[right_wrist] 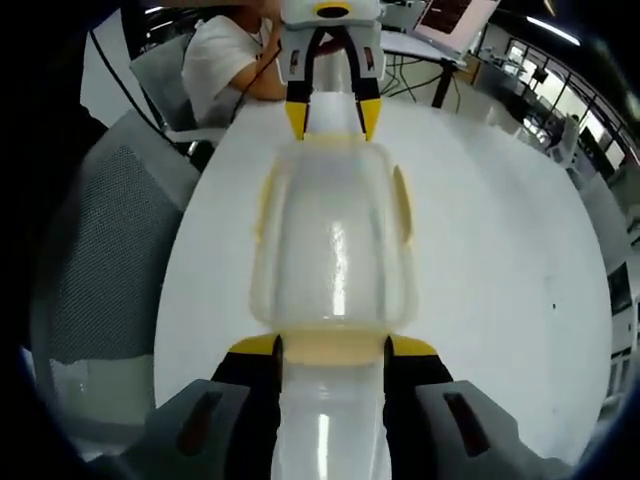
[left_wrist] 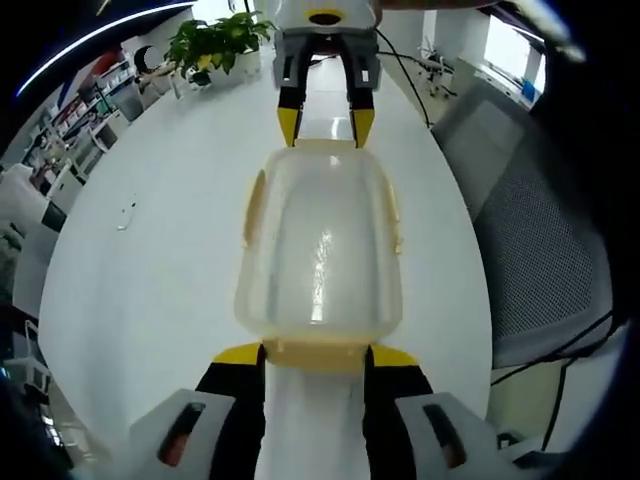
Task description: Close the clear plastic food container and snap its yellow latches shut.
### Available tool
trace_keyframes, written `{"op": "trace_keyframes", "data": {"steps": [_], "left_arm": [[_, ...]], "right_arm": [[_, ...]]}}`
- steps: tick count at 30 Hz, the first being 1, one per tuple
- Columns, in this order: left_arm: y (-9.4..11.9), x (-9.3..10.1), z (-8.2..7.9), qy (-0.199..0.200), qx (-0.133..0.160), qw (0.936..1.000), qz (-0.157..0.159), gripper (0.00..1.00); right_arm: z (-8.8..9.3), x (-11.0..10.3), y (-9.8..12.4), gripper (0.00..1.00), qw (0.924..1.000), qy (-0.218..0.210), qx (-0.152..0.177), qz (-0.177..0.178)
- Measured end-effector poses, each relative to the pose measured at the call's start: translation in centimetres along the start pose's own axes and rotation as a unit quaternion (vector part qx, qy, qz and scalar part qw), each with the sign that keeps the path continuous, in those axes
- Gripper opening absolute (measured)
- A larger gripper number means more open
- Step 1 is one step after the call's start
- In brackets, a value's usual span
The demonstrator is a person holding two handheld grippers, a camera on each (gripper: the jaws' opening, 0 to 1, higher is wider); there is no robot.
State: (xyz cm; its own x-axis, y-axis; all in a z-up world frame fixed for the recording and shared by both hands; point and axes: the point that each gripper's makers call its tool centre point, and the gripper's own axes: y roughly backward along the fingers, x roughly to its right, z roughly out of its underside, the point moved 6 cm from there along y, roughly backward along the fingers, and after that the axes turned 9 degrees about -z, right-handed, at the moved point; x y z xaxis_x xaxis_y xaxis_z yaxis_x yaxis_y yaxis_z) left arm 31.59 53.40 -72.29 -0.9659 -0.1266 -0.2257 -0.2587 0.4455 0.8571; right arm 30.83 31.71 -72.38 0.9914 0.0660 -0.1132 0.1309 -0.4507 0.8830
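Observation:
The clear plastic container [left_wrist: 320,240] lies lengthwise on the white table [left_wrist: 150,250] with its lid on. Pale yellow latches [left_wrist: 254,208] run along its long sides, flat against the walls. My left gripper [left_wrist: 316,356] is open, jaws spread wide astride the near end latch [left_wrist: 316,350]. At the far end the right gripper [left_wrist: 325,125] faces me, fingertips at the opposite latch. In the right gripper view the same container [right_wrist: 335,240] stretches away. There my right gripper [right_wrist: 332,347] is open and straddles its end latch [right_wrist: 332,345], while the left gripper [right_wrist: 332,118] stands at the other end.
A potted plant [left_wrist: 215,45] stands at the table's far end, with shelves beyond it. A grey mesh chair [left_wrist: 540,230] sits close to the table edge. In the right gripper view a person in a white shirt [right_wrist: 225,60] sits behind another mesh chair [right_wrist: 100,230].

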Motion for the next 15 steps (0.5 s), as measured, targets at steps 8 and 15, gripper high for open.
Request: {"op": "trace_keyframes", "data": {"steps": [8, 15], "left_arm": [[-0.7, 0.4, -1.6, 0.002, 0.005, 1.0, -0.001, 0.32], [-1.6, 0.6, -3.4, 0.003, 0.01, 0.9999, 0.005, 0.32]], "right_arm": [[1.6, 0.0, 0.9, 0.37, 1.0, 0.001, -0.007, 0.001], [3.3, -0.3, 1.7, 0.37, 0.9999, -0.001, -0.013, 0.003]]}}
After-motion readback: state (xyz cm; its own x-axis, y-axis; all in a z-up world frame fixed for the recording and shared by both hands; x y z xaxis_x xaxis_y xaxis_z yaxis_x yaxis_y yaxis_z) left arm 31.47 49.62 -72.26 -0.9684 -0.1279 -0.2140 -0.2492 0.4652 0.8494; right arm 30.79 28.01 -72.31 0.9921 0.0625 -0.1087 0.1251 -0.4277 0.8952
